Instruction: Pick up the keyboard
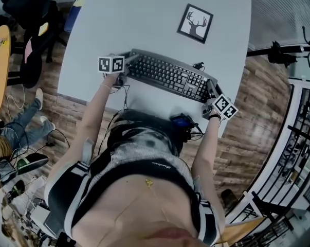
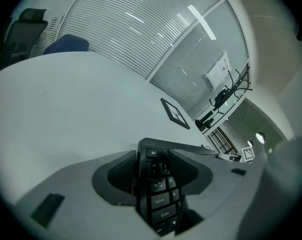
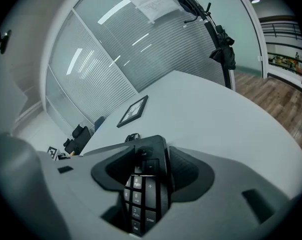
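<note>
Left claw (image 2: 153,175) clamping keyboard (image 1: 167,76) at Esc end, right claw (image 3: 144,176) clamping numpad end

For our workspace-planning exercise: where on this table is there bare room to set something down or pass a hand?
Free: the wide tabletop beyond the keyboard, left of the framed deer picture. Crowded: both keyboard ends, where the left gripper and right gripper clamp it.

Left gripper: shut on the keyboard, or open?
Shut. The left gripper pinches the Esc end of the keyboard between both jaws, and the left gripper view shows no gap on either side.
</note>
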A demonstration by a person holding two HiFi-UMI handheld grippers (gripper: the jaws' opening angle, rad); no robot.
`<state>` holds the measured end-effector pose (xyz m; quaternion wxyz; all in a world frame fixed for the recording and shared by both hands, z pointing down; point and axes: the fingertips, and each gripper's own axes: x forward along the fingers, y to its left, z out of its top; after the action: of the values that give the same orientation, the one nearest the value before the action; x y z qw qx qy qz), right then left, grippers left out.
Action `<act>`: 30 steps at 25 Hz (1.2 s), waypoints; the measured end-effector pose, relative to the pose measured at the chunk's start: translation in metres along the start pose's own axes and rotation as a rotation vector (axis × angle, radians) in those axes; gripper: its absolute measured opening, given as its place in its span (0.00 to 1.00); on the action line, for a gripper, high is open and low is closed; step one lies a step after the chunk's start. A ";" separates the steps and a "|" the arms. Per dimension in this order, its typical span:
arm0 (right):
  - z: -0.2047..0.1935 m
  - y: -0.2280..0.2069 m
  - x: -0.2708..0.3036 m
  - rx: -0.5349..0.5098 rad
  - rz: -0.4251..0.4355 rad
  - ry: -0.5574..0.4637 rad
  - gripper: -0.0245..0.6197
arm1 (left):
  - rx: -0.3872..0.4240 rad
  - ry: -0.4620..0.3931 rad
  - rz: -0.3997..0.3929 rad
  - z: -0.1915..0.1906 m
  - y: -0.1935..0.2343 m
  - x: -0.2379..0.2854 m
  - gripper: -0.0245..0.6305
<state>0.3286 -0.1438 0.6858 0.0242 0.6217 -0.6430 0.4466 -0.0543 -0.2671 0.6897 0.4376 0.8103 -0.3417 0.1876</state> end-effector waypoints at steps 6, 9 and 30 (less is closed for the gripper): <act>0.000 0.000 0.001 0.004 0.006 0.006 0.37 | -0.006 0.005 -0.003 0.000 0.001 0.000 0.33; 0.000 0.000 0.000 0.004 0.005 0.006 0.37 | -0.007 0.006 -0.007 0.001 0.000 0.000 0.33; 0.002 -0.001 0.000 -0.007 -0.007 -0.008 0.37 | -0.008 0.006 -0.006 0.001 -0.001 0.000 0.33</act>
<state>0.3304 -0.1443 0.6852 0.0256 0.6257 -0.6424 0.4417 -0.0539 -0.2677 0.6888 0.4426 0.8088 -0.3388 0.1876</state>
